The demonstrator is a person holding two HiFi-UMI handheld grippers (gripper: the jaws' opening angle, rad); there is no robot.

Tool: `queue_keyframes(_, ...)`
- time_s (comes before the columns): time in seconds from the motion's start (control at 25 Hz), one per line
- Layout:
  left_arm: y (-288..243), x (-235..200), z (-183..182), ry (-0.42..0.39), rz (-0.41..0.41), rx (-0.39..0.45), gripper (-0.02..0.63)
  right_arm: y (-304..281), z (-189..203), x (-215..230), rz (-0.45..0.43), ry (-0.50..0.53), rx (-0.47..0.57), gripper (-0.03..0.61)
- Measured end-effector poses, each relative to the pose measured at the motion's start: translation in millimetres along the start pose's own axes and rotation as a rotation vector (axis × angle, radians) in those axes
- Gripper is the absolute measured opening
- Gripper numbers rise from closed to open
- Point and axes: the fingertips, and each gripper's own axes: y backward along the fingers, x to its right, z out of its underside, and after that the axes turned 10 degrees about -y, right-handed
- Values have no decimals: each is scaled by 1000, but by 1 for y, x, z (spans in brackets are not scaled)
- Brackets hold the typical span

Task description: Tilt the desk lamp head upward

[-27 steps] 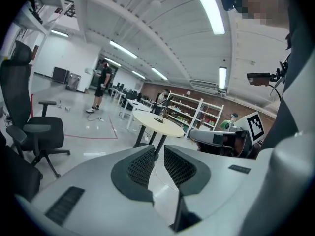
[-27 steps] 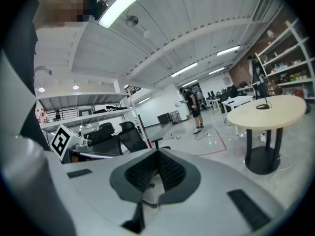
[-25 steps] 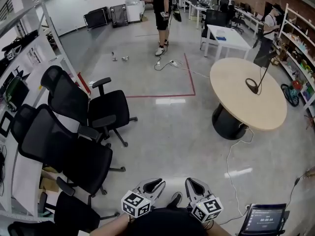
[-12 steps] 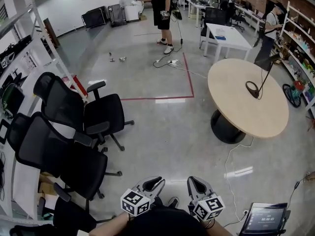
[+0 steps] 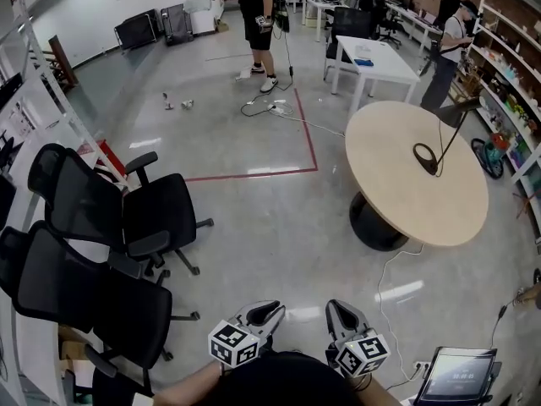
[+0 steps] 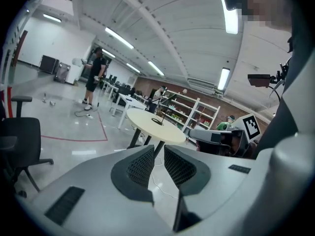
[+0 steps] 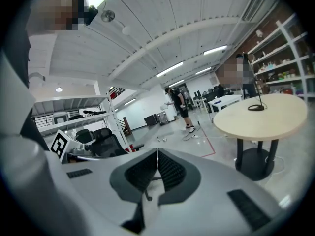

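Down at the bottom edge of the head view, the 2 grippers sit side by side, close in against the person's body, marker cubes facing up. The left gripper has its jaws a little apart: a narrow slit, floor showing through it in its own view, nothing between them. The right gripper has its jaws pressed together at the tips, pinching nothing. Neither one is touching any furniture. Low in the right corner, just beside the right gripper, a tablet stands with its screen lit. Off to the left, black office chairs crowd together along a desk edge. Moving out, a white cable snakes over the glossy floor up to the foot of the round table, which stands ahead and to the right on a dark pedestal. And there's the desk lamp: ring-shaped base resting on the far right part of the tabletop, thin arm slanting up to the right, dark head at its top end, well apart from both grippers. A red tape line runs across the floor left of the table. Further back, a white table, then a person in black standing over loose cables, and a second person beside the shelves on the right wall.
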Motion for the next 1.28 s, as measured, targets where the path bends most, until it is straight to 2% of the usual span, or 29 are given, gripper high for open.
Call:
queue_keyframes(0.28,-19,-86,-47,-12,17,35,66,-79,-38,-7,36,26,32,6)
queue_keyframes(0.64,-33,-166,-64,-5,57,36,66,-155,-48,-18,81,39,29,6)
queue_keyframes(0.92,-47,-185,-63,23,77,11,66,-175,-53,-9,115,24,19,6)
queue_keyframes(1.28,-75,-221,-79,3,44,-5,66,-221,-74,13,75,3,29,6)
